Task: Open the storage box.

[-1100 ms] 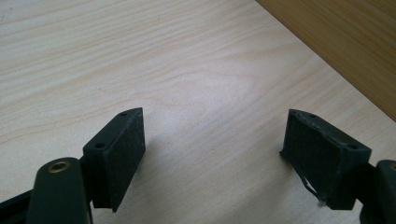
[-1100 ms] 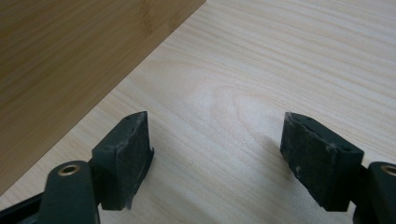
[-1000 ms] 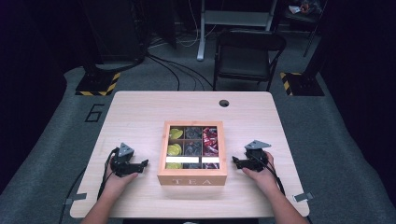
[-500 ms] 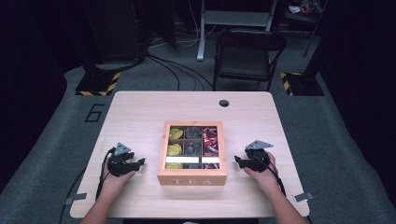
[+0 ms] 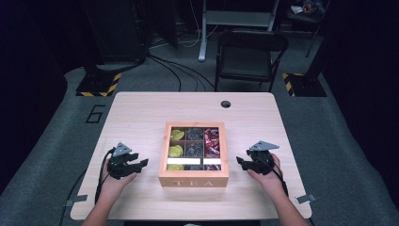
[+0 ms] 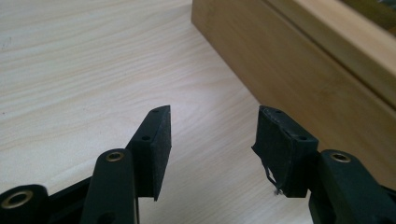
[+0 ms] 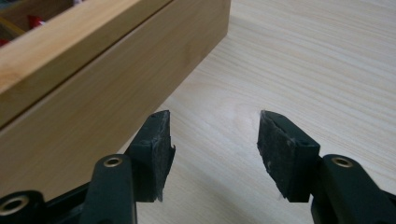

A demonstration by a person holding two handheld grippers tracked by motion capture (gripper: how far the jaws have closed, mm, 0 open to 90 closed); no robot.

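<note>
Dark floor and black gear ring my workspace: a folding chair (image 5: 249, 54) stands behind the table, cables run across the grey mat, and yellow-black striped bases sit off both far corners. On the mat to the left I read a painted 6. My surface is a pale wood-grain table (image 5: 141, 113) with a round cable hole near its far edge.

At the middle of the table sits the tea box (image 5: 193, 155), a wooden case with a glass lid, TEA lettered on its near face, and yellow, dark and red packets in its compartments.

I hold the left gripper (image 5: 136, 165) just off the box's left side, pointing toward it but apart from it; in the left gripper view the box wall (image 6: 299, 60) runs past the right jaw. Its jaws have just been closing and now stand partly apart with only bare table between them.

My right gripper (image 5: 241, 163) mirrors this beside the box's right side, not touching. Its jaws have also been closing, half apart now, nothing between them.
</note>
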